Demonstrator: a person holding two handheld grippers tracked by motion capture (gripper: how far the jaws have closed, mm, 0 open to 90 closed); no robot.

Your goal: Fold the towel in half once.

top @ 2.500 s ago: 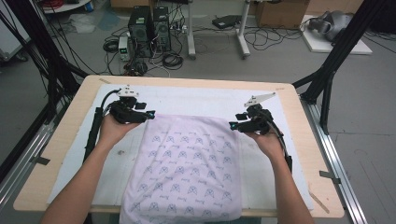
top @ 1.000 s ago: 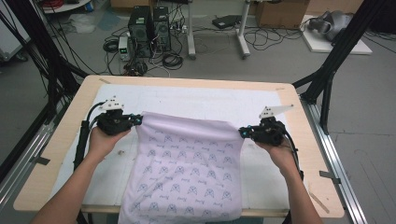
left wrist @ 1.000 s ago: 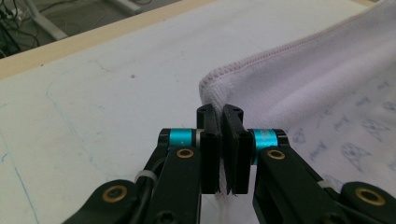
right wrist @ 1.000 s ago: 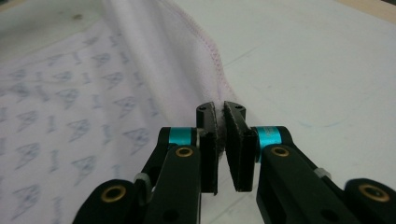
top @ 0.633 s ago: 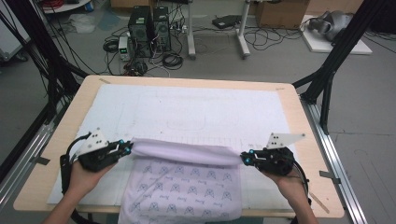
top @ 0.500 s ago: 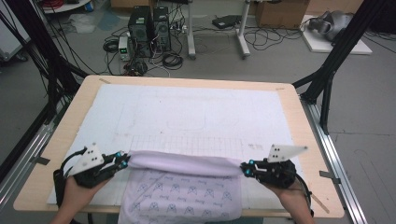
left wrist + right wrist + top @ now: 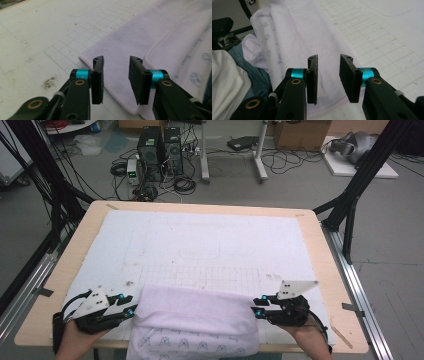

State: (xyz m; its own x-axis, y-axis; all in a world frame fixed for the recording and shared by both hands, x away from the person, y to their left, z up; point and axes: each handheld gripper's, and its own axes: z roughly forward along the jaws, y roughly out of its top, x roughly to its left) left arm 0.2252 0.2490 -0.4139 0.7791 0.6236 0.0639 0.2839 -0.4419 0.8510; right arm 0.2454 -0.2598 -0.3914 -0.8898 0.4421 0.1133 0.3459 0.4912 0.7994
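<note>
A pale lilac towel [image 7: 197,315] lies folded over at the table's near edge, its printed lower part hanging off the front. My left gripper [image 7: 131,308] sits at the towel's left end, jaws open over the hem [image 7: 110,85], gripper point [image 7: 116,75]. My right gripper [image 7: 257,308] sits at the towel's right end, also open, [image 7: 328,75] with towel [image 7: 312,45] lying flat beneath the jaws and nothing pinched between them.
A white gridded mat [image 7: 210,245] covers the wooden table [image 7: 320,240]. Black frame legs [image 7: 355,185] stand at both sides. Computers and cables [image 7: 160,150] sit on the floor beyond. In the right gripper view a person's clothing [image 7: 229,80] shows at the left.
Both grippers pulled the towel's far edge toward the near edge, folding it over, then opened and let it go.
</note>
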